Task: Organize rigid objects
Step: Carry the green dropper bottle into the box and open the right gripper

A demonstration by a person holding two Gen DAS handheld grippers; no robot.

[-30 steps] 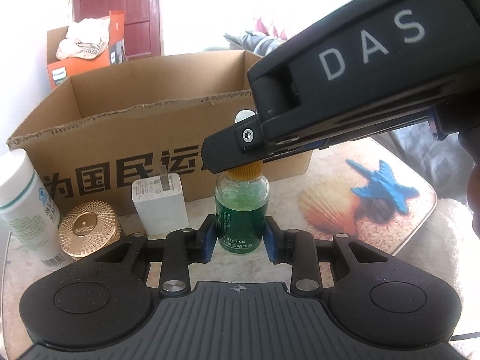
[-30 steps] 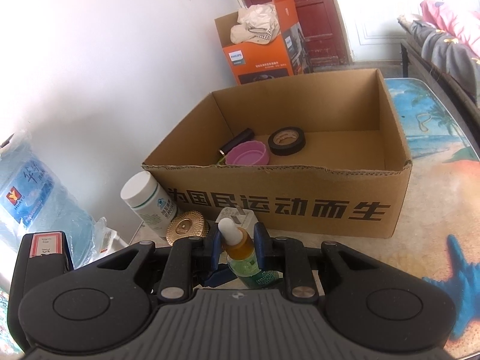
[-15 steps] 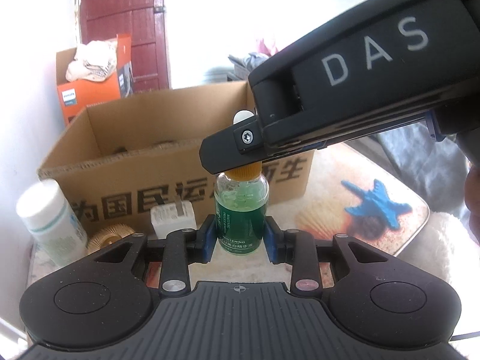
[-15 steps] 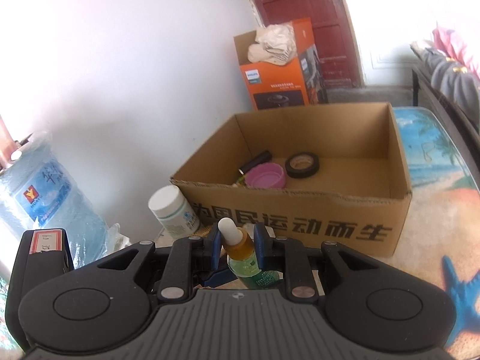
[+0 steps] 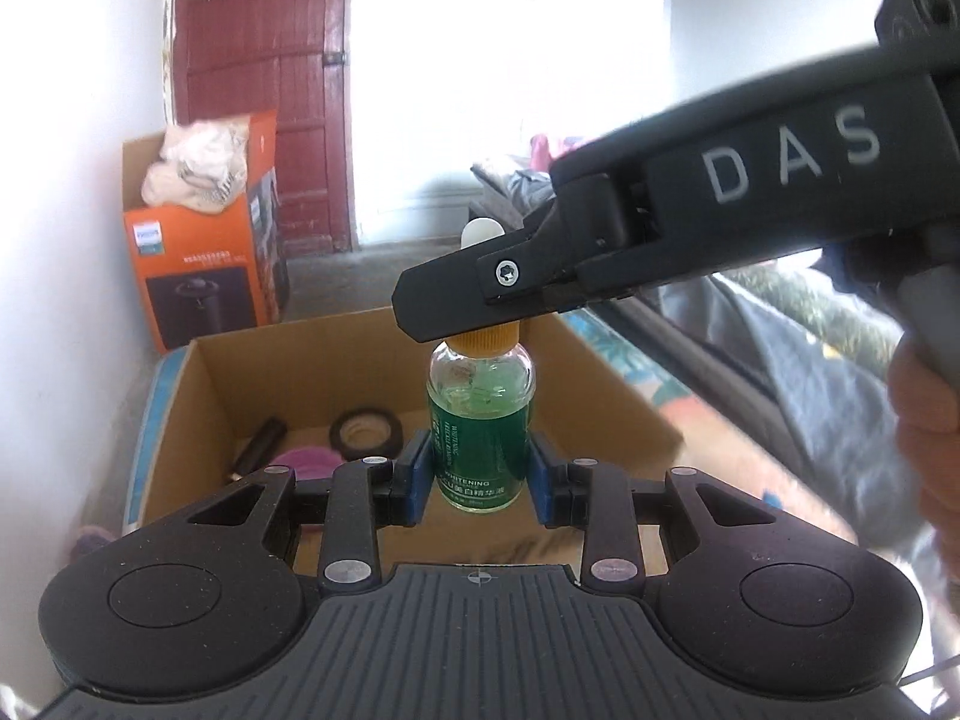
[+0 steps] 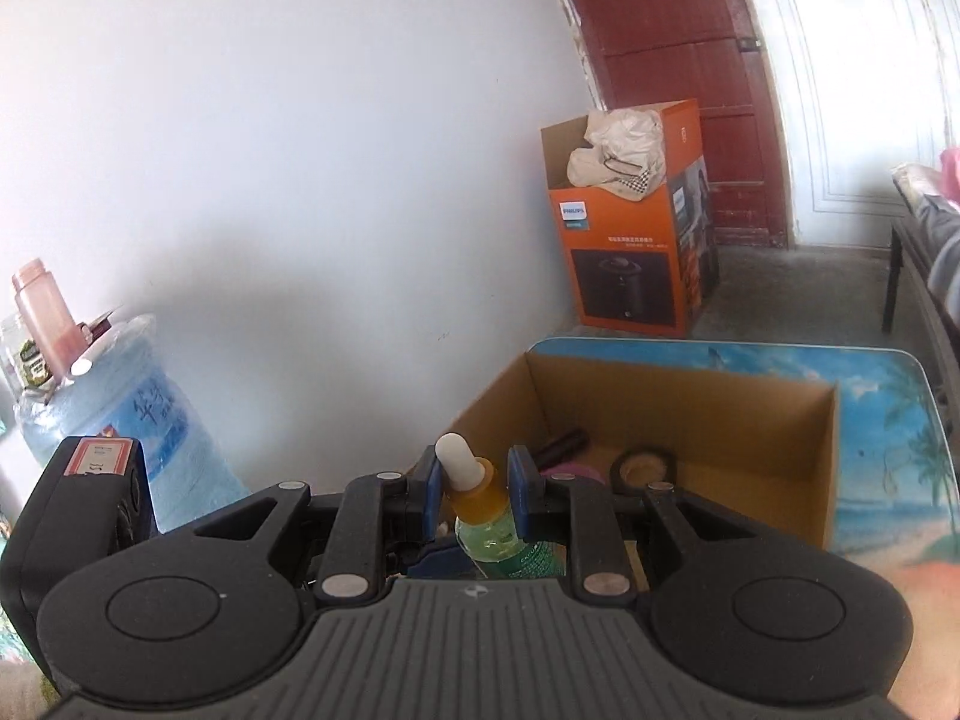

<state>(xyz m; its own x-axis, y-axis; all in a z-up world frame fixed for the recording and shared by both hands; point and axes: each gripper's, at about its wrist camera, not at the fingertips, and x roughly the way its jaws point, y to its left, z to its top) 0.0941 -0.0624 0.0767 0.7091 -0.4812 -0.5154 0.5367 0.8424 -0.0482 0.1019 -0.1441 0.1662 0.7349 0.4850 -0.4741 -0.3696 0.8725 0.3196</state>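
Observation:
A small glass dropper bottle (image 5: 480, 402) of green liquid, with an orange collar and a white bulb, hangs upright in the air. My left gripper (image 5: 480, 468) is shut on its lower body, blue pads on both sides. My right gripper (image 6: 474, 480) is shut on the orange collar (image 6: 474, 495), and the left wrist view shows it coming in from the right above the bottle. Behind and below stands the open cardboard box (image 5: 252, 372), which holds a black tape roll (image 5: 363, 429), a pink lid (image 5: 306, 459) and a black tube (image 5: 258, 444).
An orange appliance carton (image 6: 630, 252) with cloth on top stands on the floor by a red door. A blue water jug (image 6: 120, 408) is at the left by the wall. The box sits on a beach-print table (image 6: 888, 450). A hand (image 5: 924, 420) holds the right gripper.
Both grippers have risen together with the bottle, from table level in front of the box to above its rim. The white bottle, gold lid and charger have dropped out of view.

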